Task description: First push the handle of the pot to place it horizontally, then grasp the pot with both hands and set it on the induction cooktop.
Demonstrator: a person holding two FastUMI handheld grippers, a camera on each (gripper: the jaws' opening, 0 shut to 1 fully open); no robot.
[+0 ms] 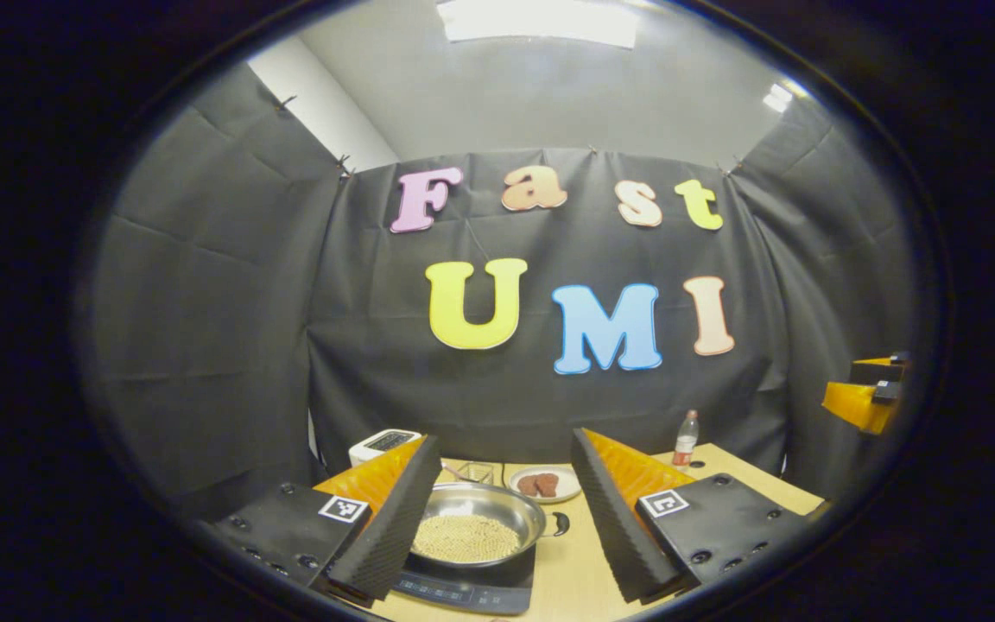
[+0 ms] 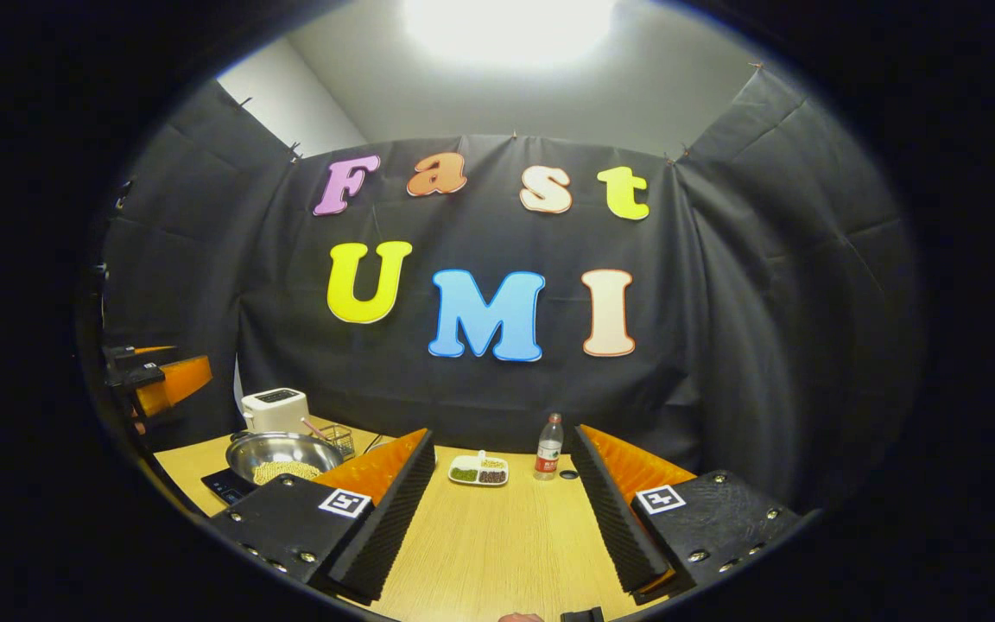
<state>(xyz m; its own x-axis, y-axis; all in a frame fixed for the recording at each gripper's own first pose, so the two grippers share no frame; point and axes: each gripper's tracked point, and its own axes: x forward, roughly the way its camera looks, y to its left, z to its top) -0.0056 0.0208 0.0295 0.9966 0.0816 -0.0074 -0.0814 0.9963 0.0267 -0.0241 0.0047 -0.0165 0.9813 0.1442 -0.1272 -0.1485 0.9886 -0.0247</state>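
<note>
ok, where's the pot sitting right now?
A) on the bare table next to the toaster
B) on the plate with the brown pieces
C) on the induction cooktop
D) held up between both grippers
C: in the left gripper view the pot, filled with pale beans, rests on the dark induction cooktop, and both grippers are open and clear of it.

light: bright ceiling panel (image 1: 539, 21), blown-out glare | table evenly lit | focus: sharp | edges: strong fisheye bending

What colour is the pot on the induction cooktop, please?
Shiny silver metal; the pot shows best in the left gripper view.
</note>
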